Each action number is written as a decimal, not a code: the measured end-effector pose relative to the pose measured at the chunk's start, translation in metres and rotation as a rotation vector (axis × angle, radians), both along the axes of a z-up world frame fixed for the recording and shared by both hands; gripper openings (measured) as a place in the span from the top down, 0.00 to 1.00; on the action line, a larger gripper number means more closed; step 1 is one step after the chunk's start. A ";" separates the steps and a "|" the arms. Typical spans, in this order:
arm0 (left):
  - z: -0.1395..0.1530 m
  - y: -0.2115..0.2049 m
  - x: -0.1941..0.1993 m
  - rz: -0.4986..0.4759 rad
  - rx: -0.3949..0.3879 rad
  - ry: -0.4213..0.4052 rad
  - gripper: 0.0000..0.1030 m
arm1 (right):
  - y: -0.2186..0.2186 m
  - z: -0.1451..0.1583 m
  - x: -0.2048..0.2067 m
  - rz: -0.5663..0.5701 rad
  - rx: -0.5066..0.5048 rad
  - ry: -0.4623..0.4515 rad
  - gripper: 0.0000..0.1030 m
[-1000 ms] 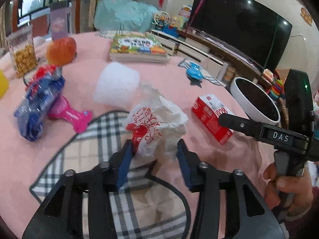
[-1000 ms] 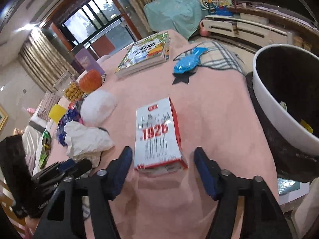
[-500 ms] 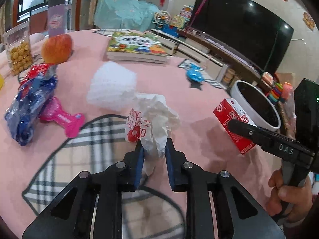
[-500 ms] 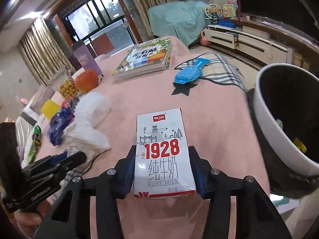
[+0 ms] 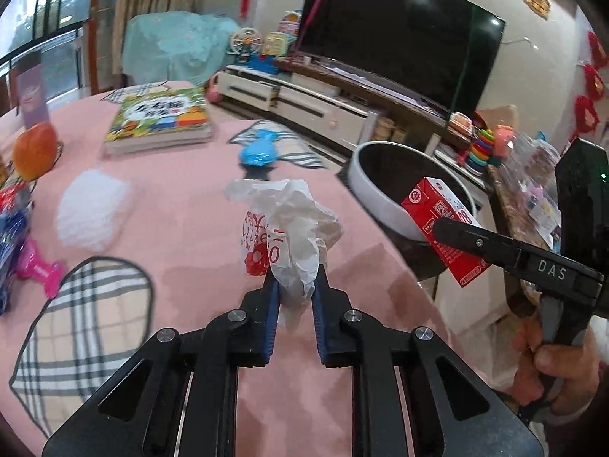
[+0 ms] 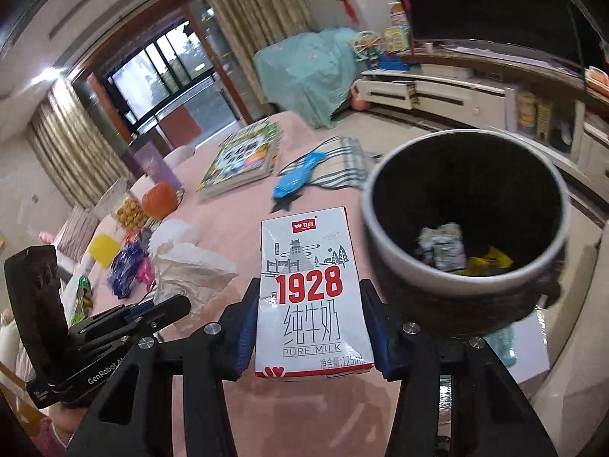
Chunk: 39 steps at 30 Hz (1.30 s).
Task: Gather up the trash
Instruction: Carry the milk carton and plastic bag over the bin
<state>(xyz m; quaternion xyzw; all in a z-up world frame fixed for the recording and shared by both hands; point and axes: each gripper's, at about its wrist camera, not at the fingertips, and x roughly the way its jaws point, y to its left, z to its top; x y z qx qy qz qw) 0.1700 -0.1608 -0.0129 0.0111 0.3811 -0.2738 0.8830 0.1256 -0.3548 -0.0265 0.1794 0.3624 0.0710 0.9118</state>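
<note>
Milk carton (image 6: 310,297), clenched in the right tongs (image 6: 310,327), should clear the bin (image 6: 466,270) rim before release, while the left tongs (image 5: 295,285) grip the crumpled bag (image 5: 293,236).

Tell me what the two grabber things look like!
Both are black. The left gripper and right gripper have blue fingers and silver screws. One says "DAS" in white, the other "GenRobot". A bare hand shows beside a dark sleeve.

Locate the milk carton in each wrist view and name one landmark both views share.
Left wrist: milk carton at right, clamped in the right gripper, in front of the bin.
Right wrist: lower centre, upright between the fingers.
Shared landmark: the picture book.
</note>
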 end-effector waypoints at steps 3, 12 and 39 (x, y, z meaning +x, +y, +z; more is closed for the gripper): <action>0.003 -0.015 -0.003 -0.025 0.003 -0.004 0.86 | -0.017 0.001 -0.006 -0.032 0.008 -0.001 0.51; 0.010 -0.059 -0.005 -0.096 0.015 -0.019 0.86 | -0.054 0.008 -0.014 -0.101 0.035 -0.024 0.51; 0.024 -0.139 0.021 -0.168 0.059 -0.032 0.86 | -0.122 0.005 0.001 -0.199 0.097 -0.036 0.51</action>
